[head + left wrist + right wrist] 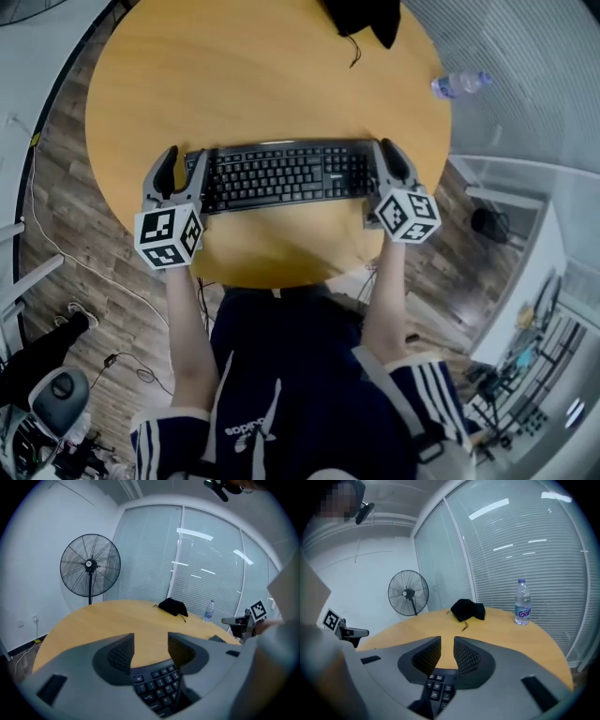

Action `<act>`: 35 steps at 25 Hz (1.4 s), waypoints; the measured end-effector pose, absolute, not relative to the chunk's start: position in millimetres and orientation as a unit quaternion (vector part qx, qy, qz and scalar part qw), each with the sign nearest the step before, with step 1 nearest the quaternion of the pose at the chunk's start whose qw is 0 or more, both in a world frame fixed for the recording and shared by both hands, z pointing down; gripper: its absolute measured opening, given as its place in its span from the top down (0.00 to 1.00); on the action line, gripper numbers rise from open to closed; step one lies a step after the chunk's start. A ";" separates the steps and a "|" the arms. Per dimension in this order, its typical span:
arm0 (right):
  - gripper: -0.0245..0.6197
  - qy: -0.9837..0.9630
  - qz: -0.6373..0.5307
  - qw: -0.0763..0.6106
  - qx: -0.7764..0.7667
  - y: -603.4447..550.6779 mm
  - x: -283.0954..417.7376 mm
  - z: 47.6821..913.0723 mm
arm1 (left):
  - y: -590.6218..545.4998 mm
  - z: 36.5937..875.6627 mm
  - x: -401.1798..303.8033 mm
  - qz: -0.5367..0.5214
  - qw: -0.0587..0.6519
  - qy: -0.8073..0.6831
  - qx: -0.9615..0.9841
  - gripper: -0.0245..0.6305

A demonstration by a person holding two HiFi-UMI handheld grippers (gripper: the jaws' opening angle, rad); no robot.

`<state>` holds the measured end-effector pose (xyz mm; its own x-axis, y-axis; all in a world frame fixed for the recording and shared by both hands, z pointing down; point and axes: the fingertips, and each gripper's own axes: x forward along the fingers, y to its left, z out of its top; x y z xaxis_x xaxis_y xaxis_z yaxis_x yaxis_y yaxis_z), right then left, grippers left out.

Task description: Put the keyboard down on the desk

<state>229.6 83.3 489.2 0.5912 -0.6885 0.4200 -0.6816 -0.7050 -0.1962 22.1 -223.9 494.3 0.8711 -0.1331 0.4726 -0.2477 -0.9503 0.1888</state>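
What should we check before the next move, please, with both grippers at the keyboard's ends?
1. Keyboard lies on the desk, well inside its edge: ok.
2. Left gripper jaws stand apart, with only desk showing between the tips: ok.
3. Right gripper jaws stand closer together, not pinching anything: ok.
4. Either gripper's underside clear of the keys: cannot tell.
5. Black pouch and water bottle sit far across the desk, apart from the keyboard: ok.
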 end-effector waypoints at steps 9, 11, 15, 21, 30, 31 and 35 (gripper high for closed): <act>0.95 0.405 -0.173 0.020 -0.898 54.7 199.7 420.3 | -213.7 403.4 38.4 0.122 0.070 -0.088 0.986 0.86; 0.95 0.413 -0.158 0.006 -0.897 52.6 195.1 402.4 | -206.9 382.7 37.4 0.100 0.061 -0.088 0.989 0.91; 0.95 0.419 -0.136 0.000 -0.898 56.1 189.9 365.0 | -192.1 340.9 28.6 0.059 0.048 -0.094 0.993 0.95; 0.95 0.452 -0.092 0.005 -0.887 73.5 169.3 316.9 | -163.6 291.4 8.6 0.023 0.025 -0.121 0.992 0.96; 0.95 0.488 -0.017 -0.007 -0.873 125.4 132.2 253.0 | -87.8 242.3 -21.0 -0.015 -0.004 -0.117 0.993 0.96; 0.95 0.488 -0.009 -0.009 -0.873 131.4 128.5 249.2 | -80.6 240.0 -24.3 -0.017 -0.006 -0.117 0.993 0.96; 0.95 0.492 0.008 -0.004 -0.870 152.5 106.4 241.2 | -58.2 235.1 -41.3 -0.014 -0.023 -0.126 0.992 0.96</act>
<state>106.4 152.5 241.2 0.5150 -0.8571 -0.0104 -0.8570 -0.5151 0.0156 -41.3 -58.2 235.1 0.9679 -0.2489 -0.0341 -0.2502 -0.9673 -0.0416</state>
